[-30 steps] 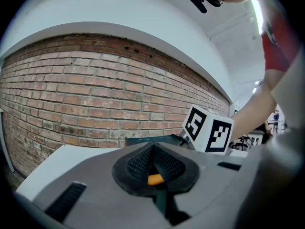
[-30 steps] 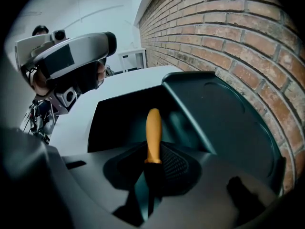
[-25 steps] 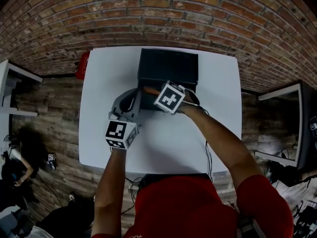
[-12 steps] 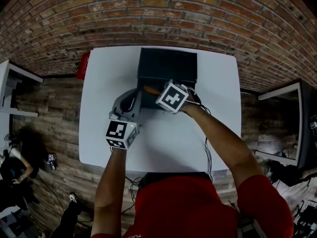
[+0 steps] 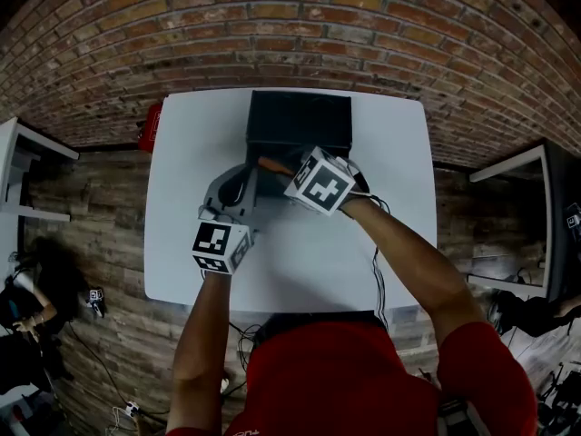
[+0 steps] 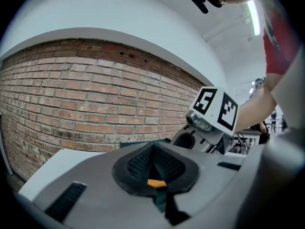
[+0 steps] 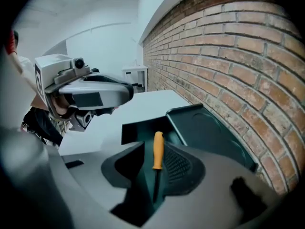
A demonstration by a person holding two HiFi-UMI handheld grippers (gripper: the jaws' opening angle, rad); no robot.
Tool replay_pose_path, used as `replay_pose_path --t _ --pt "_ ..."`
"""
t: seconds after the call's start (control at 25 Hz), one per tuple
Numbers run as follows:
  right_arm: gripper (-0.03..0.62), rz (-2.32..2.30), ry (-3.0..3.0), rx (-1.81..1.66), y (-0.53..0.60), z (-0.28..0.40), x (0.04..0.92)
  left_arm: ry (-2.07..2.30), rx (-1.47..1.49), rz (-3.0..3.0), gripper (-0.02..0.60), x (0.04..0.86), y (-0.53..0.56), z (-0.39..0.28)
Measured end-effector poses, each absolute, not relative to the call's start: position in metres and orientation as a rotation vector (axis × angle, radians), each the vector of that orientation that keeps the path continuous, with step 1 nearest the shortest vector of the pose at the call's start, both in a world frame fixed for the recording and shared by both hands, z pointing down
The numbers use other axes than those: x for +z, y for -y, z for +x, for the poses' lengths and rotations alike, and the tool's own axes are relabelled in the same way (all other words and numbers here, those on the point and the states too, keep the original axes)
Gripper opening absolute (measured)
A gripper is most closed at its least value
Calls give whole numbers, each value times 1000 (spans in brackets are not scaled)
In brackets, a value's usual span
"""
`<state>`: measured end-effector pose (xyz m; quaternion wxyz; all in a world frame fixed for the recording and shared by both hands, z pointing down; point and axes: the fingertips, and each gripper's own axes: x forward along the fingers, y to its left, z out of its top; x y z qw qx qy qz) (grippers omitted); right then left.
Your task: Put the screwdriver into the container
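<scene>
Two grippers sit close together at the far middle of the white table (image 5: 182, 162), just near of the dark container (image 5: 300, 114), which stands open against the far edge with the brick wall (image 5: 290, 25) beyond. The right gripper (image 7: 158, 162) pinches the screwdriver (image 7: 157, 151) by its dark metal shaft. The orange handle points away from the gripper and reaches over the container's near left corner, lifted off the table and above the rim. From the head view the handle shows as a short orange bar just left of the right gripper's marker cube (image 5: 320, 182). The left gripper (image 6: 153, 149) hovers just to the left of the container, its jaws pressed together. A small orange patch (image 6: 156, 182) shows low between its pads; what it is cannot be told.
</scene>
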<state>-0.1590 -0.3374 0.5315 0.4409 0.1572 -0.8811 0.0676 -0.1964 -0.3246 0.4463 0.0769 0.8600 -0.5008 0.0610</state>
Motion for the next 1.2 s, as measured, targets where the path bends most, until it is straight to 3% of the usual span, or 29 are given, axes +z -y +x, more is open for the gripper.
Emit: replay_pose_path --t 0.64,1.2 --pt "118 524 2548 9 306 -154 415 1517 66 2648 14 376 289 -179" --pt "63 628 2853 -101 253 -132 322 1499 -31 2711 14 314 245 -161"
